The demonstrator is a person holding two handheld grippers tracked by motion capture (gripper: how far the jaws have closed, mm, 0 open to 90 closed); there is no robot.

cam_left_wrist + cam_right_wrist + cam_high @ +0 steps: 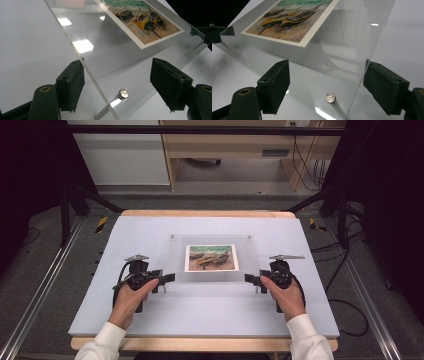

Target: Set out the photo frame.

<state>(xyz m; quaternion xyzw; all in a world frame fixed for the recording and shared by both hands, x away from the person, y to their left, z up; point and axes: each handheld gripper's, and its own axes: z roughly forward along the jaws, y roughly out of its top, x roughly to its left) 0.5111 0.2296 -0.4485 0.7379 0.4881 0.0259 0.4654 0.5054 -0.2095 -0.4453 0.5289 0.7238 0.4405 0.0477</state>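
The clear acrylic picture frame (212, 260) lies on the white surface (150, 320) between the two grippers, raised on short metal standoff pins (123, 93) at its corners, with a printed picture of beached boats (211, 257) sandwiched in its middle.

The left gripper (167, 278) sits at the frame's near left corner. Its fingers (71, 83) stand apart, with the plate's edge passing between them; one pad is at the edge, but a clamp cannot be confirmed.

The right gripper (248, 278) mirrors this at the near right corner, fingers (274, 85) apart astride the corner and its pin (330, 97), pads not pressing.

Judgement: the frame is stiff, moderately heavy for its size, smooth and slippery, and liable to scratch or chip at corners. Best hold is on the bare margins near the pins, both sides together, kept level.
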